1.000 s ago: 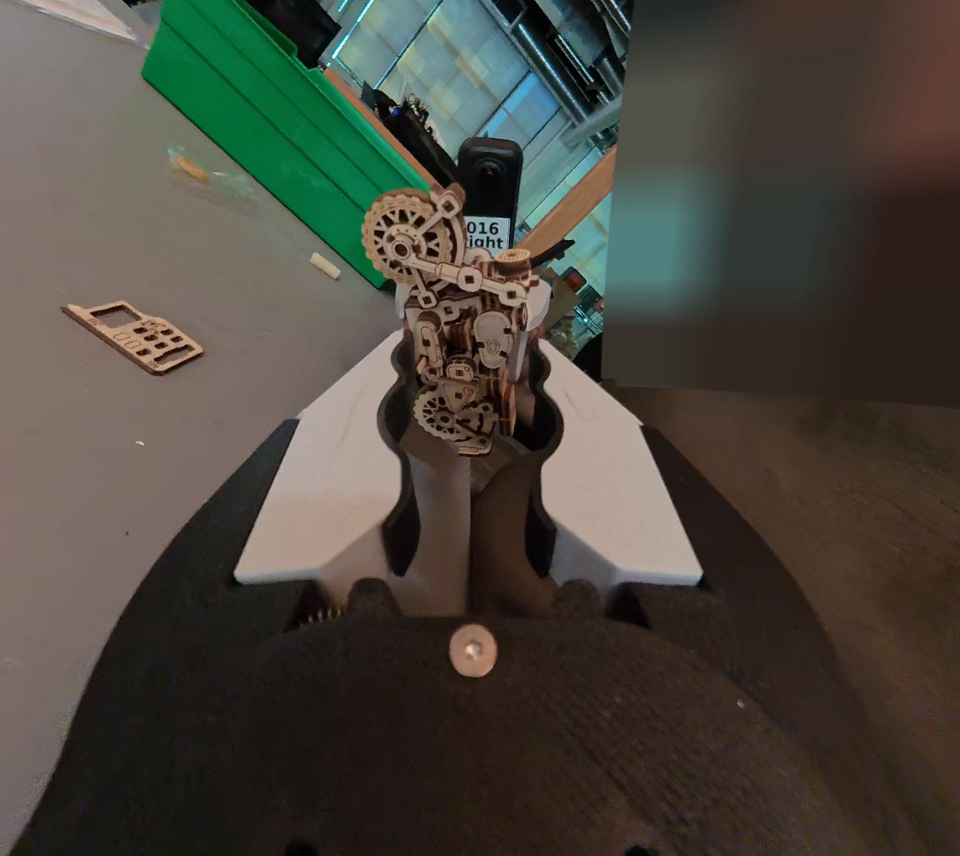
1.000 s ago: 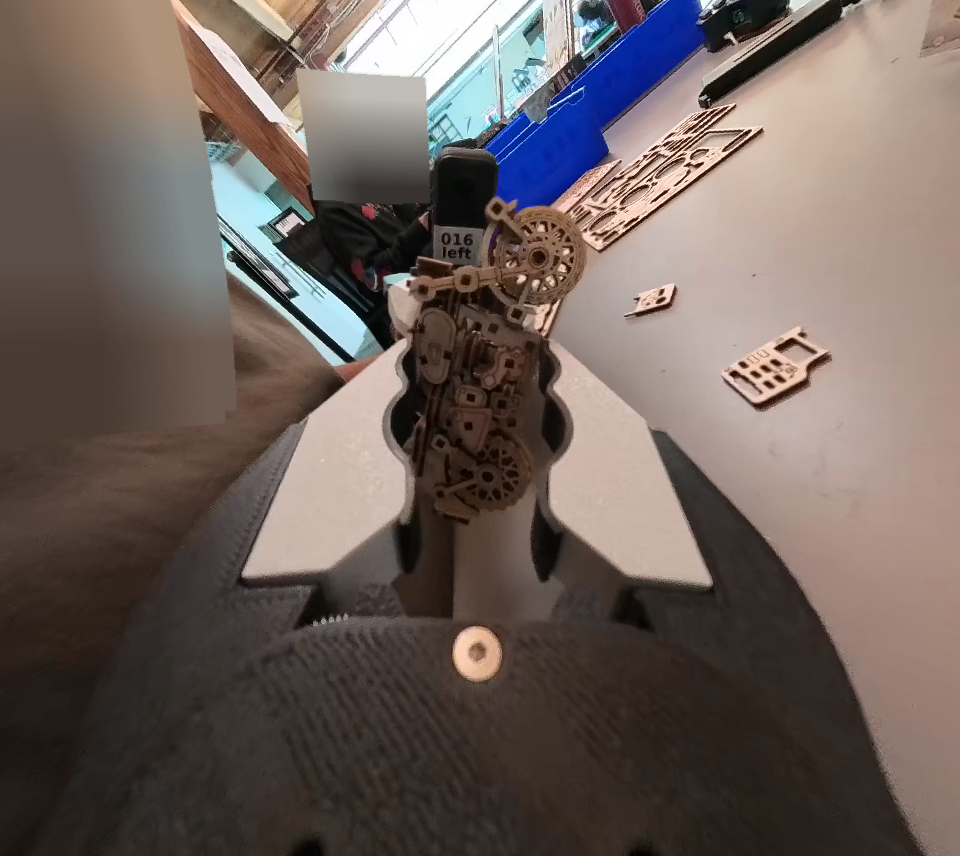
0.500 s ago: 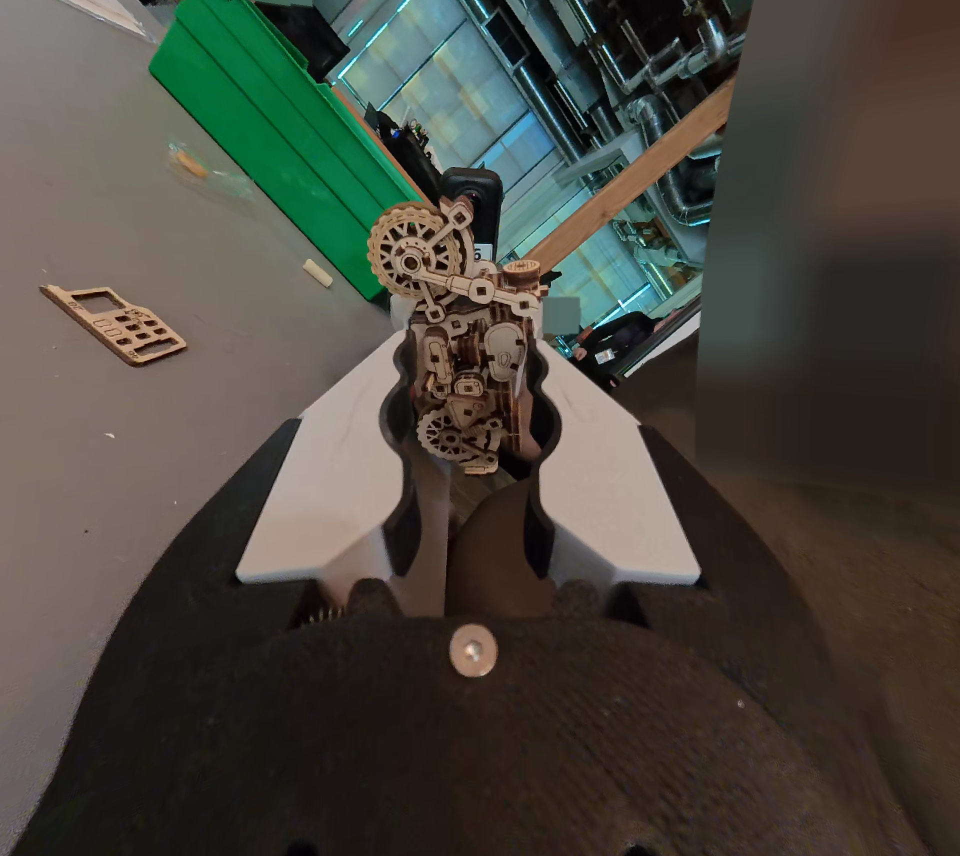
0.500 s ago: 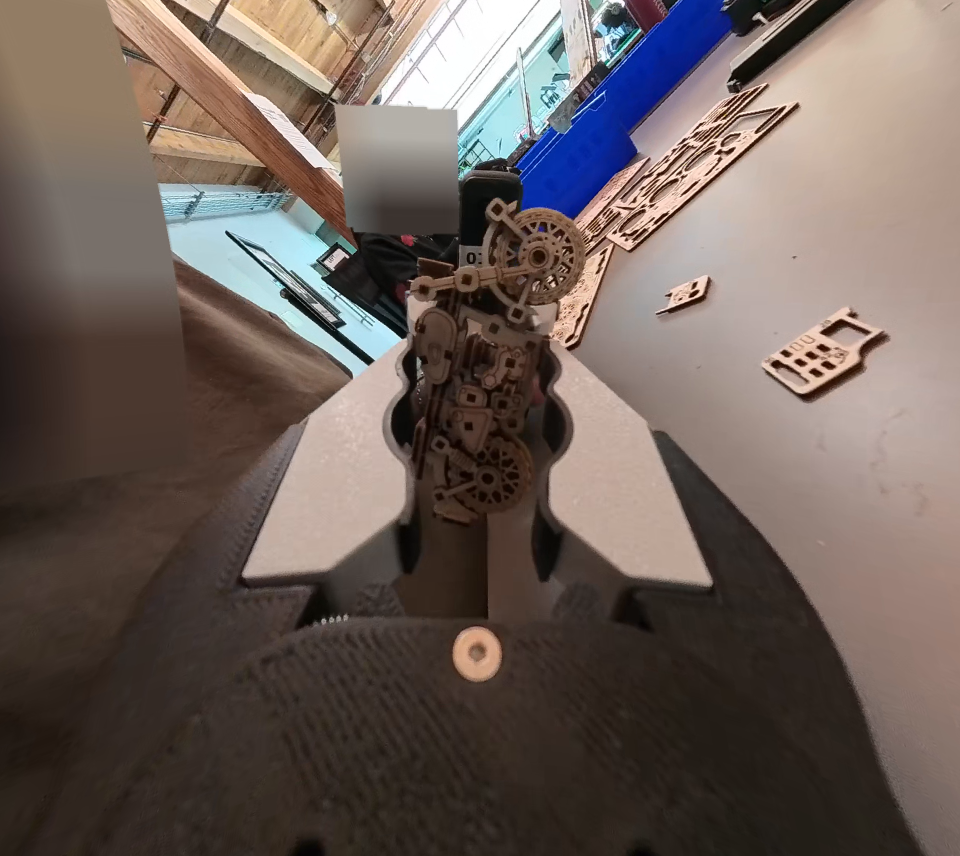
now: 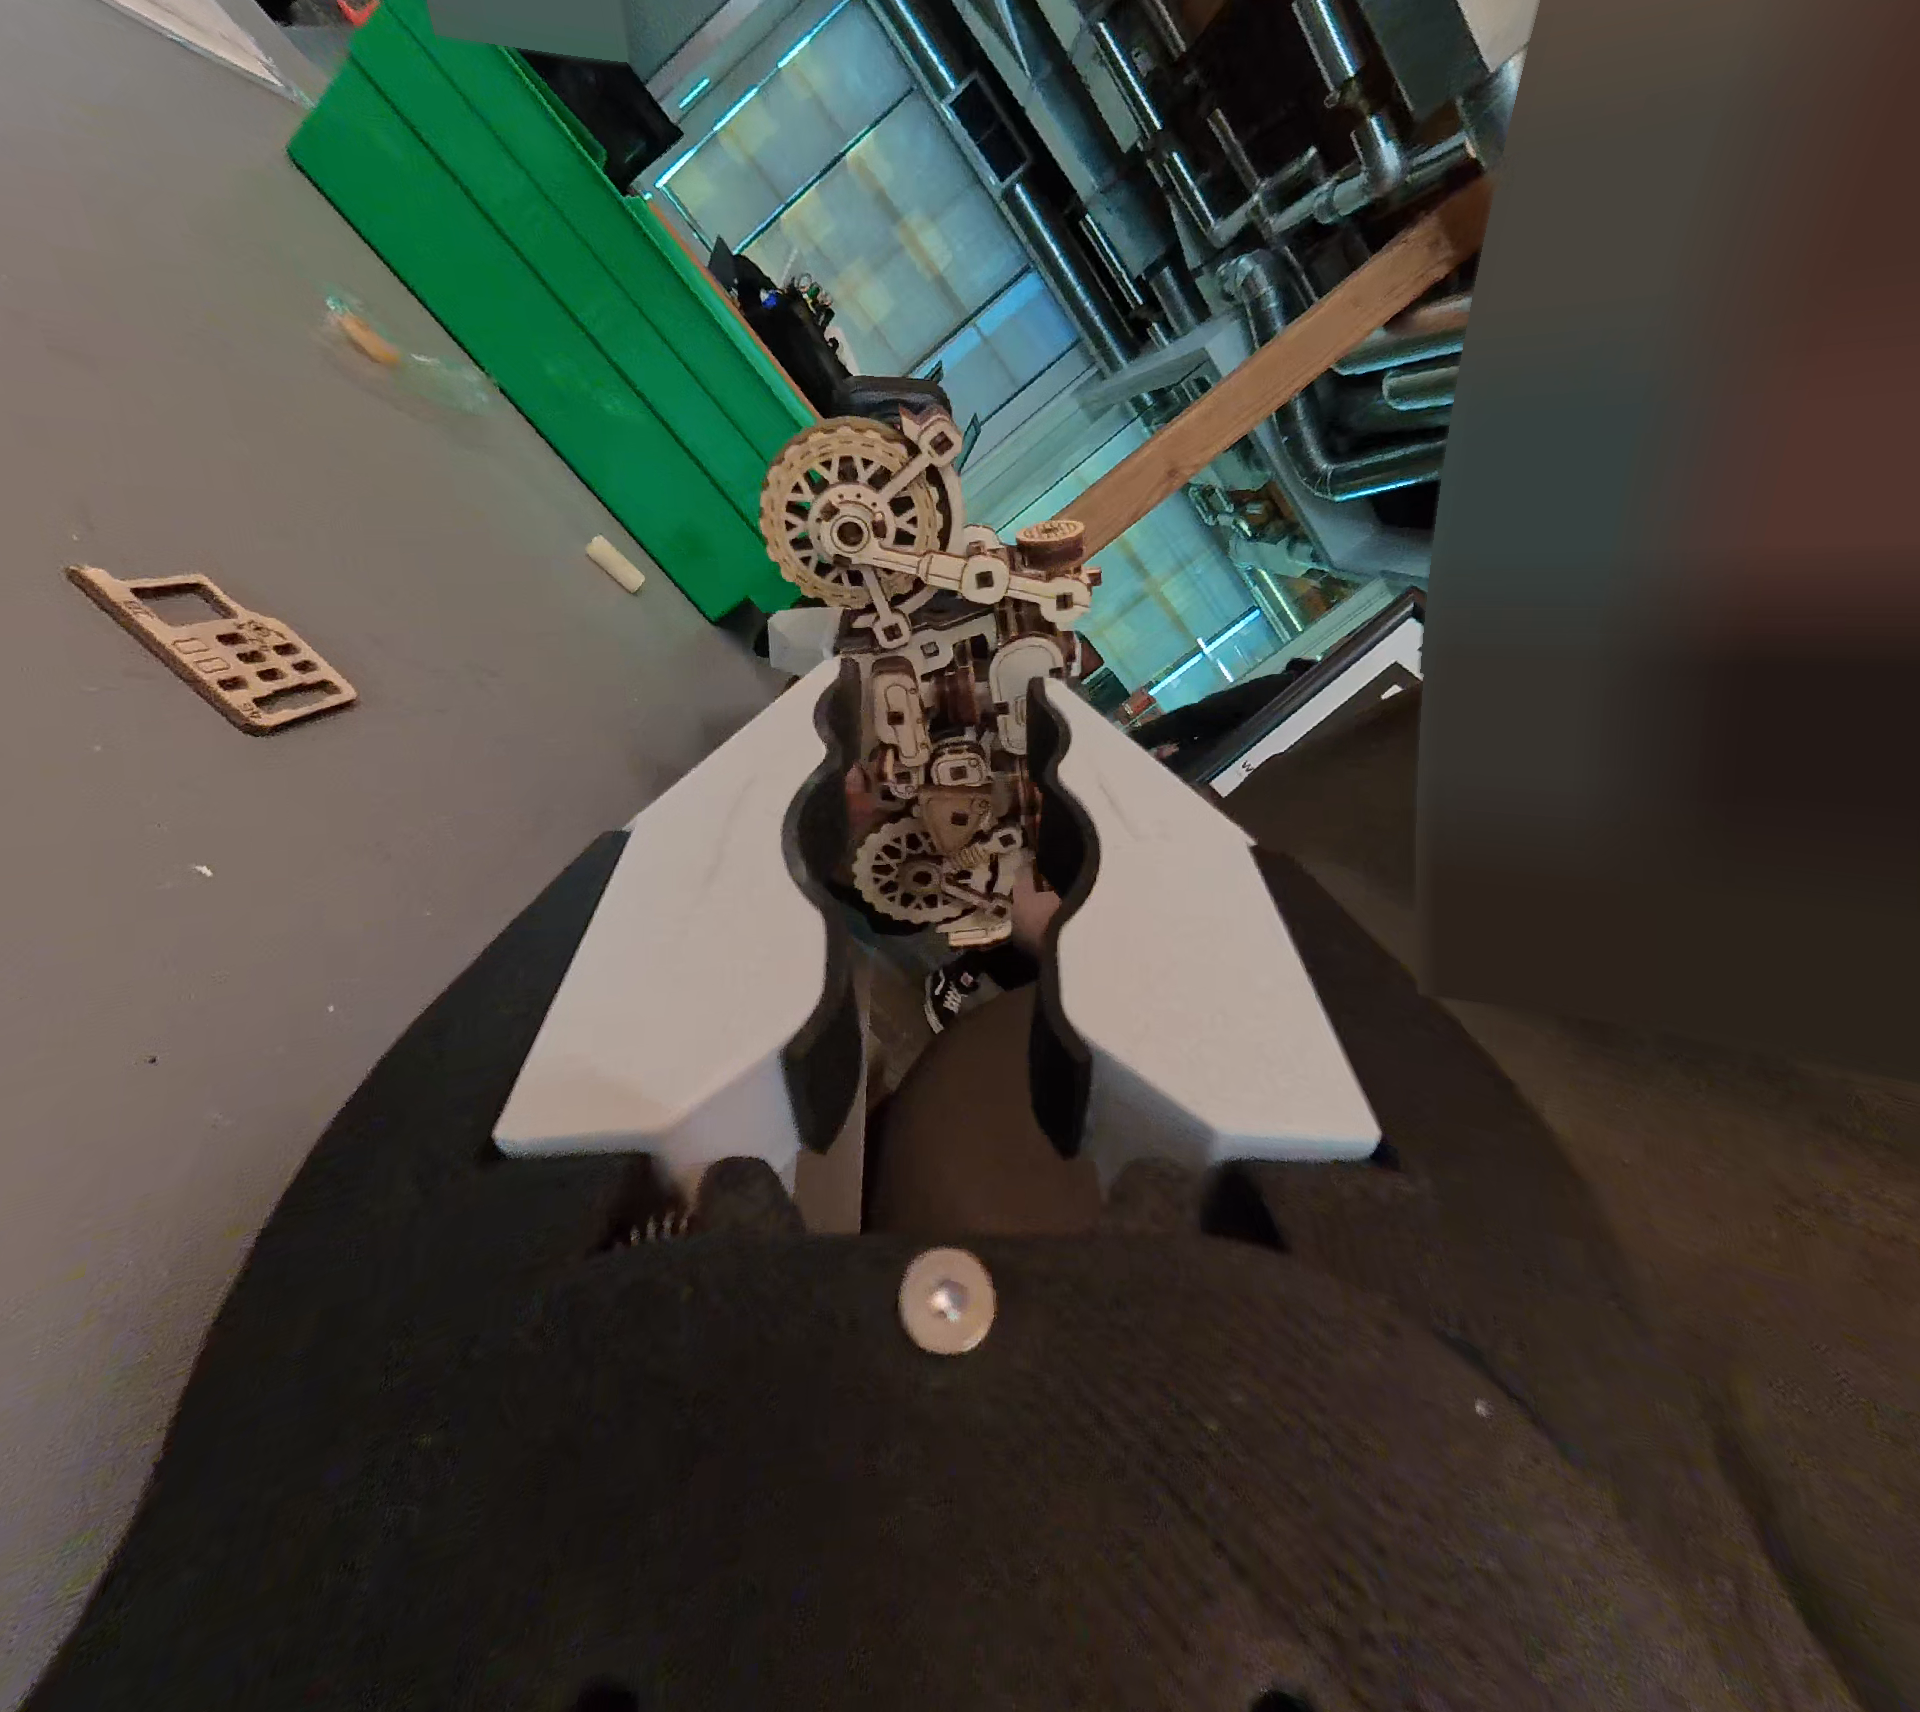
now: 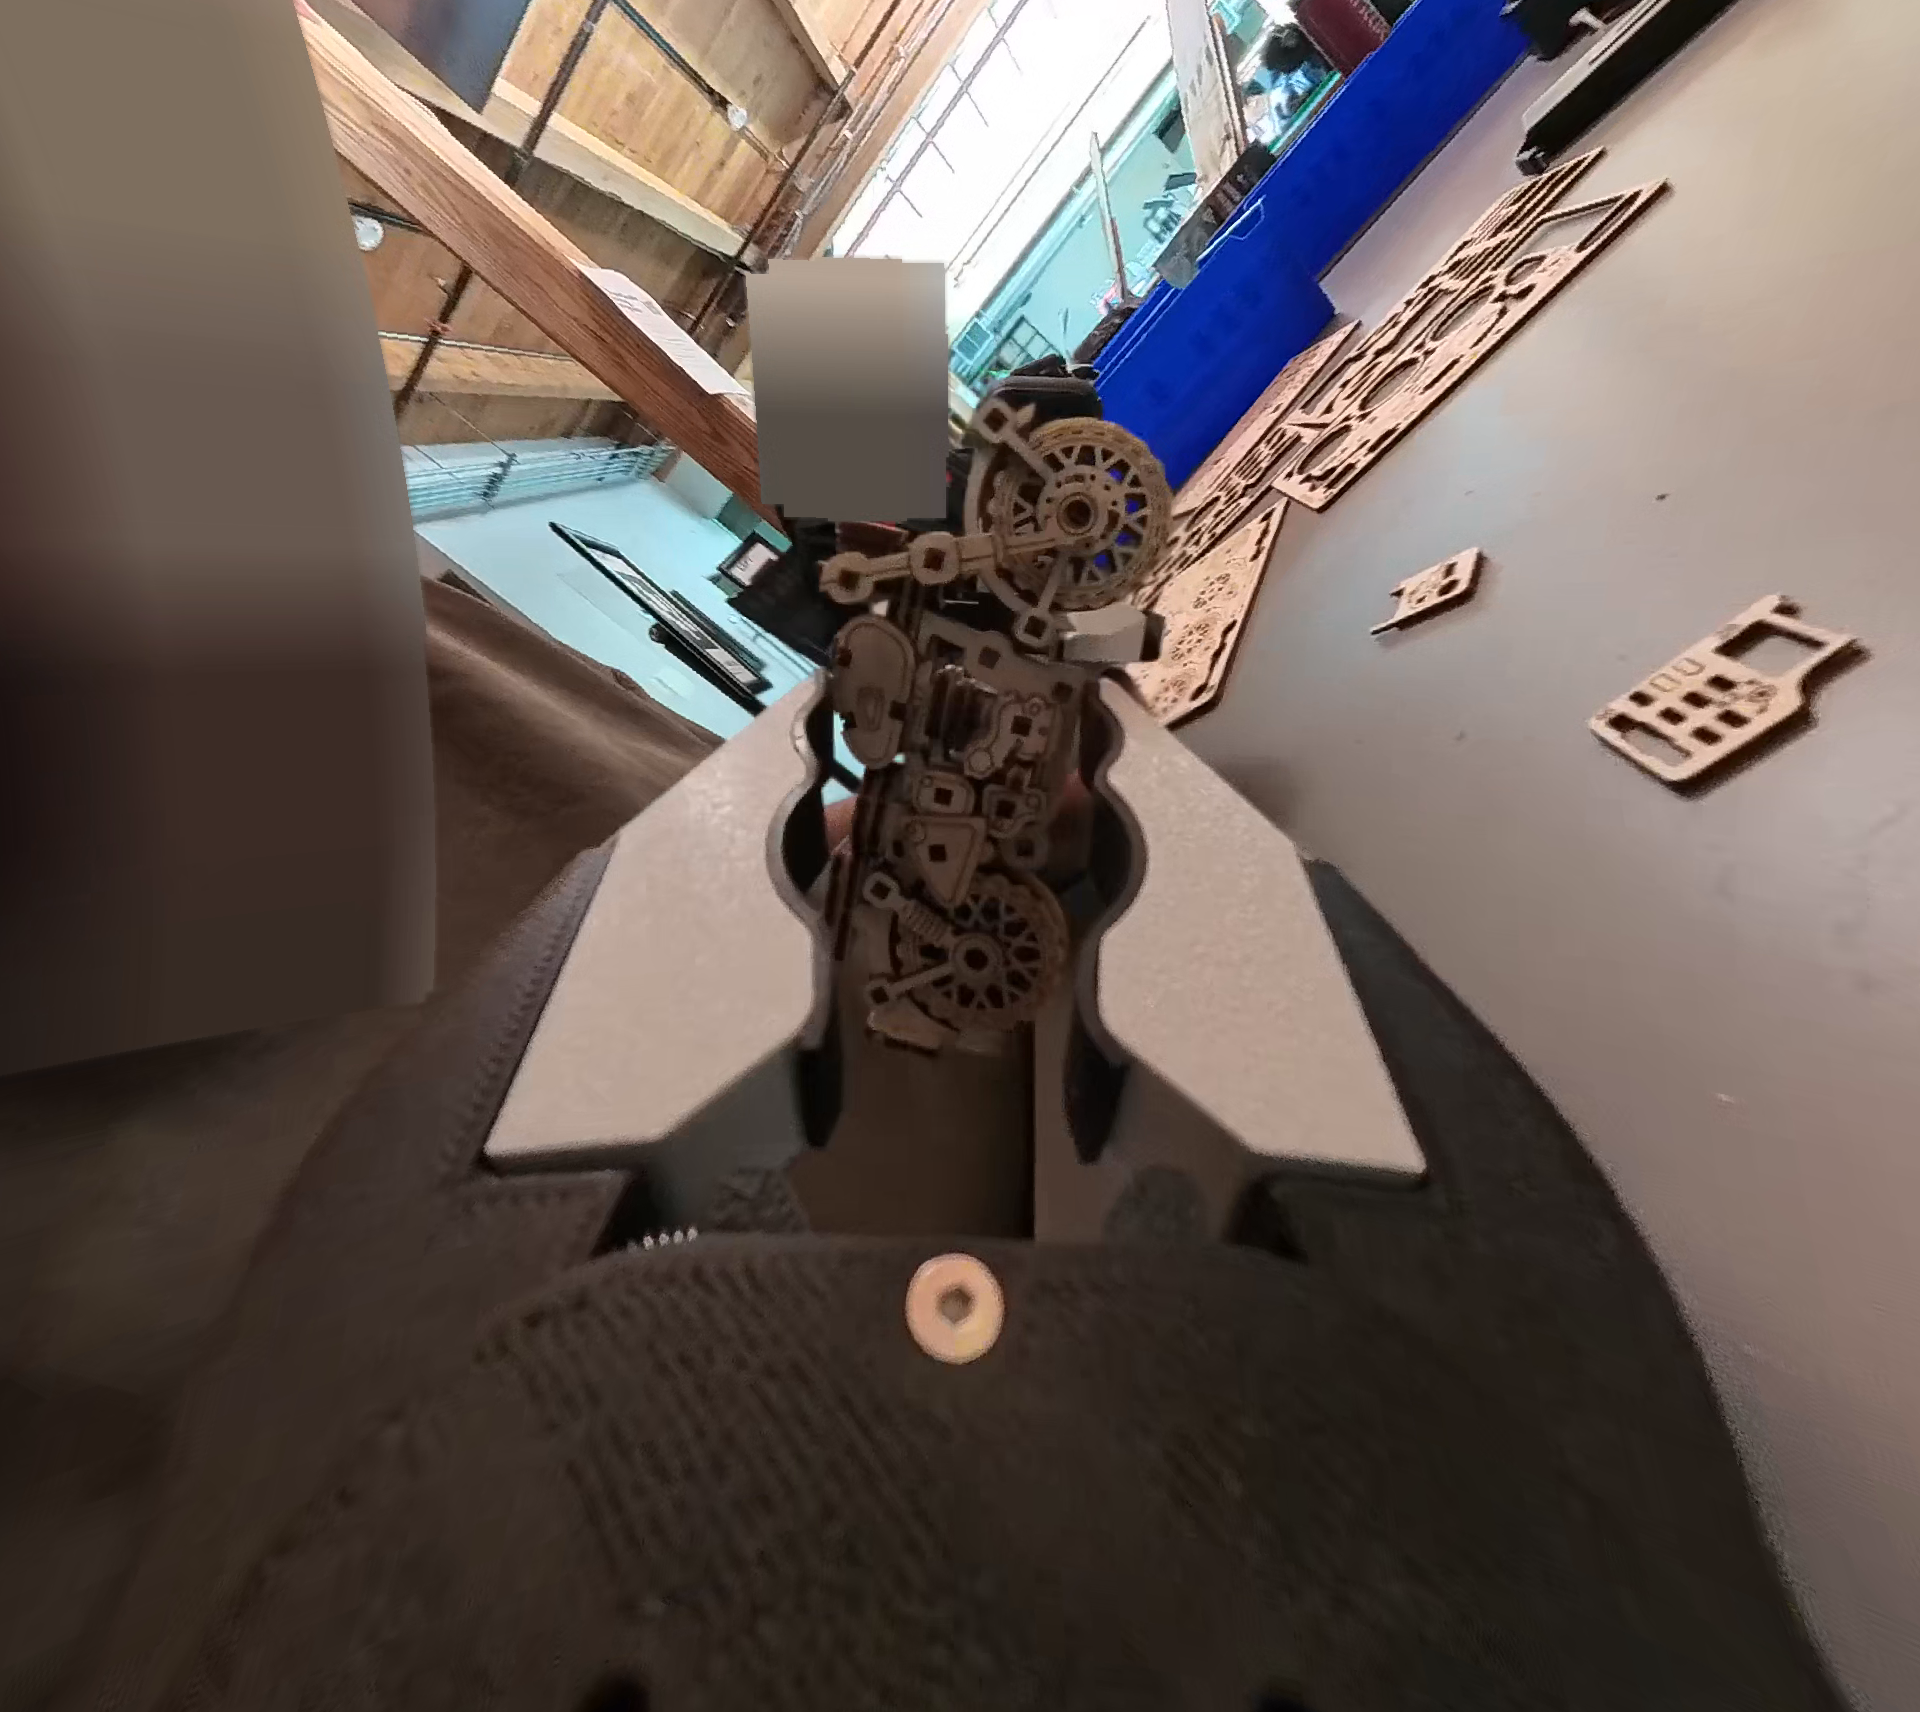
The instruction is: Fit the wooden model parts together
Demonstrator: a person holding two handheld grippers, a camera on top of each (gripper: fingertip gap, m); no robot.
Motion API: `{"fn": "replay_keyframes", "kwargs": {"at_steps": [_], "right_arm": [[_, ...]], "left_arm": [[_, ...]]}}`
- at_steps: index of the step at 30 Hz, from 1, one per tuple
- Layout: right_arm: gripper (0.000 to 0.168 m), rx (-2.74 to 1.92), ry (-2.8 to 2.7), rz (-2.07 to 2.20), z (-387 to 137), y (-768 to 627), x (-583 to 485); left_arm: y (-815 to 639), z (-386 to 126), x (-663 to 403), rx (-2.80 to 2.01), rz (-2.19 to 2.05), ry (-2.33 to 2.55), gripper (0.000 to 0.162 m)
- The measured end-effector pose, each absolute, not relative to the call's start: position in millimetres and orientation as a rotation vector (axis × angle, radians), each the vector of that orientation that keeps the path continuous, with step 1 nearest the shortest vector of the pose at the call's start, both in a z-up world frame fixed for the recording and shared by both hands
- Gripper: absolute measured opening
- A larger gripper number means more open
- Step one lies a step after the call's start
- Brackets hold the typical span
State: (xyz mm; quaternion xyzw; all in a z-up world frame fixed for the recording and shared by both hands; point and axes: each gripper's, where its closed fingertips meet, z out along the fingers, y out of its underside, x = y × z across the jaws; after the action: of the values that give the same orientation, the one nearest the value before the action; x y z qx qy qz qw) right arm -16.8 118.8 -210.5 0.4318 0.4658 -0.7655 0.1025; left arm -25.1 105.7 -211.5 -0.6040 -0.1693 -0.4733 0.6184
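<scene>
A wooden model [image 5: 940, 727], a motorcycle-like assembly with a spoked wheel [image 5: 852, 524] at the top and a smaller gear wheel low down, is held upright in the air between both grippers. My left gripper [image 5: 935, 706] is shut on its body. My right gripper [image 6: 951, 727] is shut on the same model [image 6: 966, 789] from the opposite side. The two grippers face each other. The right gripper's black camera top [image 5: 894, 400] peeks out behind the wheel, and one left finger [image 6: 1107, 634] shows beside the model in the right wrist view.
Grey table [image 5: 260, 831]. Green bins [image 5: 520, 239], a wooden offcut frame [image 5: 218, 649] and a small white piece [image 5: 613, 566] lie to the left. Blue bins [image 6: 1299, 291], punched wooden sheets [image 6: 1455, 332] and two small offcuts [image 6: 1725, 691] lie to the right. A person's brown clothing [image 6: 520, 727] is close behind. Less than 4 cm separates the two grippers' tips.
Both grippers have tilted upward together with the model clamped between them. More ceiling shows and the table pieces have drifted outward. The grip on the model has not changed.
</scene>
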Motion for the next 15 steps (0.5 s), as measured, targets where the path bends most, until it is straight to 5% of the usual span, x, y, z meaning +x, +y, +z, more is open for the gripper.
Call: {"fn": "replay_keyframes", "kwargs": {"at_steps": [15], "right_arm": [[0.045,1.25,1.307,-2.19,-213.5,112.0,-14.3]], "left_arm": [[109.0,-214.1,-24.9,-1.407,-1.063,-0.417,0.036]]}}
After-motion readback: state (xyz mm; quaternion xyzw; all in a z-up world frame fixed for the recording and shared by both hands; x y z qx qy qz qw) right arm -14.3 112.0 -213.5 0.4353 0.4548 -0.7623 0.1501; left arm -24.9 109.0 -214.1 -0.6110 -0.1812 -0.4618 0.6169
